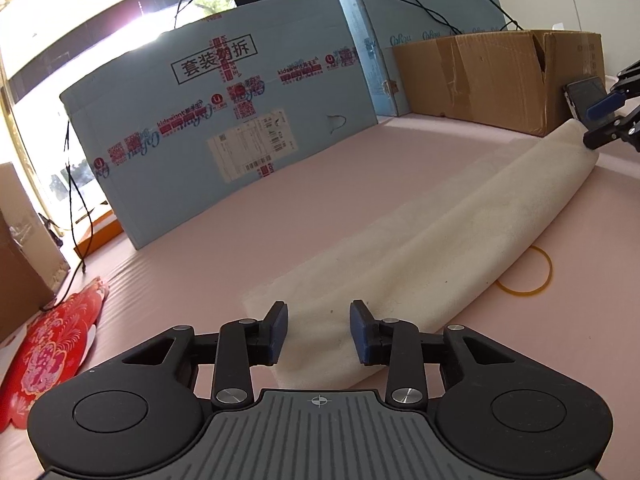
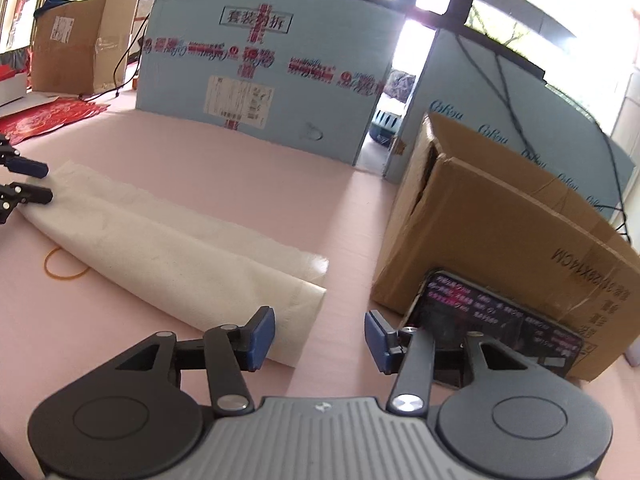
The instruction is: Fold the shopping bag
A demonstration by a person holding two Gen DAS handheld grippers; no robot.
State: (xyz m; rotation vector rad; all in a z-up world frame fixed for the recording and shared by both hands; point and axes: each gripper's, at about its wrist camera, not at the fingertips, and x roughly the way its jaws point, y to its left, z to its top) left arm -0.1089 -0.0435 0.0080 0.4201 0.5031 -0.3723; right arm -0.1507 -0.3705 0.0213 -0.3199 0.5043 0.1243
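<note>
Cream cloth, the shopping bag [image 1: 420, 248] lies folded into a long strip across the pink desk [image 1: 280, 200], a yellow rubber band [image 1: 528, 272] at its near edge. Behind stand a blue carton [image 1: 224, 120] printed "kidswant" and a brown cardboard box [image 2: 500, 232] with a phone [image 2: 492, 320] leaning on it. Left hand-held gripper [image 1: 318, 330] and right hand-held gripper [image 2: 320, 334] sit at opposite ends — both open, gripping nothing.

There were one white shopping bag [image 1: 420, 240], one yellow rubber band [image 1: 528, 272], two blue boxes [image 1: 224, 128], one phone [image 2: 492, 320] and two grippers [image 1: 318, 332].
</note>
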